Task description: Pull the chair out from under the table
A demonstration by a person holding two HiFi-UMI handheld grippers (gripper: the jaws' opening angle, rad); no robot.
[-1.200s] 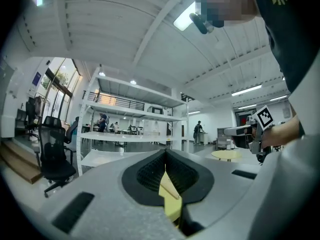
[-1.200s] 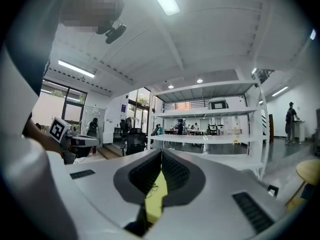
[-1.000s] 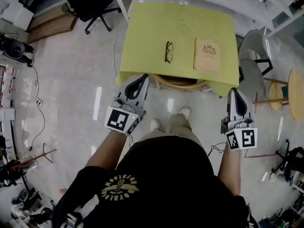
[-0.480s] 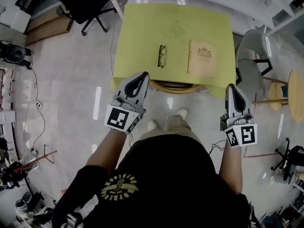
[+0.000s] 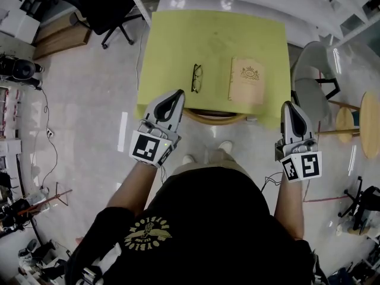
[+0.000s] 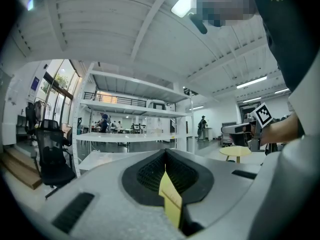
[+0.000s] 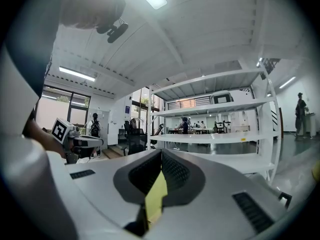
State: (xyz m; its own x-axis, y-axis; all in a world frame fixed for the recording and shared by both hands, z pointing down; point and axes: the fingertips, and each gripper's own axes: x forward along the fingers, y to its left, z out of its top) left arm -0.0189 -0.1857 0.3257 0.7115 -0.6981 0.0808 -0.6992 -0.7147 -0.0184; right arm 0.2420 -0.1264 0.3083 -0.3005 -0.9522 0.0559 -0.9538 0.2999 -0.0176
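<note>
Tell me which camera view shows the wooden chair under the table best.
The head view. It shows the chair's curved wooden back at the near edge of the table; the rest is hidden underneath. The left and right gripper views show nothing of this chair.

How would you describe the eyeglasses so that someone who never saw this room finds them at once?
Find the yellow-green table in the middle of the pale floor. Only two things lie on its top: the eyeglasses are the left one in the head view. They are a thin dark frame, whereas their neighbour is a flat tan booklet.
</note>
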